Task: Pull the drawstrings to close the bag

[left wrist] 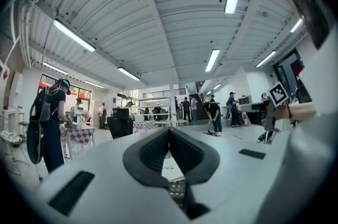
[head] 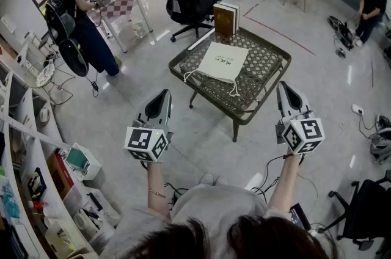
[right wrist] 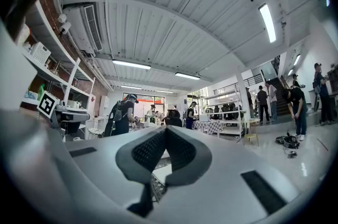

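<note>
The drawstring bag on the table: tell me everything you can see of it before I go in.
The bag is pale, cloth-looking and roughly square, lying flat on the dark patterned table, with small dark print at its middle. White cords trail loose from its near edge. Only the table touches it.

The head camera looks steeply down from above the person onto the left gripper (head: 162,96) and right gripper (head: 286,90), with the mesh table (head: 263,62) and white bag (head: 223,61) just beyond their tips. Each gripper camera sits close behind its own jaws, facing level along them into the room. All three views share table and bag, which the gripper cameras glimpse only through the gap under their jaws.
</note>
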`<state>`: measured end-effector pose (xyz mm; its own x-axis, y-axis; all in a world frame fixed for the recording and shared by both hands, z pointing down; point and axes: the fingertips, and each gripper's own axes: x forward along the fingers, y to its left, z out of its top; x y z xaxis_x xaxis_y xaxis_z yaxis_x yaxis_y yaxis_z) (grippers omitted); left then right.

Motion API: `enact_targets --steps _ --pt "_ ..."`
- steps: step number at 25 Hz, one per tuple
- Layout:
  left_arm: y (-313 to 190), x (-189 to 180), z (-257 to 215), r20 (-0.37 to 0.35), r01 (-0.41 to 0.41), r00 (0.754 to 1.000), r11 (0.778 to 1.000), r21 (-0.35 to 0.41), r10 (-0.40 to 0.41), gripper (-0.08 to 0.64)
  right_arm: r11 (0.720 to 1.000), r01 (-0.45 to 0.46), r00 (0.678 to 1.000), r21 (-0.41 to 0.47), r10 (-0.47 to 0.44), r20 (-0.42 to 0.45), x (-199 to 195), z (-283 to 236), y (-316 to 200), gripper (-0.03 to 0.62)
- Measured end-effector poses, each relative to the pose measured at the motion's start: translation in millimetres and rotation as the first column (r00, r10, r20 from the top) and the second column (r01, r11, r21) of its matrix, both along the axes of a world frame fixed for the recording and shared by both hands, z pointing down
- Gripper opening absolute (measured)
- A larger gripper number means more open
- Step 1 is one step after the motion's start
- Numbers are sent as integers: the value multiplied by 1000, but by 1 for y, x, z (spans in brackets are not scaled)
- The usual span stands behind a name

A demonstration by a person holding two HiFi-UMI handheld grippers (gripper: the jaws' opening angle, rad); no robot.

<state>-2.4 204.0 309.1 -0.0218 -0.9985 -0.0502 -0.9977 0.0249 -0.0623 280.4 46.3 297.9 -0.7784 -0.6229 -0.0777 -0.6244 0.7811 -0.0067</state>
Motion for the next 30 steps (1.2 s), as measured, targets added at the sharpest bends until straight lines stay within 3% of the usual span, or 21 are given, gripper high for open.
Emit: enact_targets --steps 19,30 --pt "4 12 14 -4 31 999 999 -27 -31 23 998 54 998 -39 -53 23 -2 14 -5 20" --pt "-1 -17 21 -23 49 998 998 -41 -50 23 996 70 997 -58 -68 33 -32 16 -21 20"
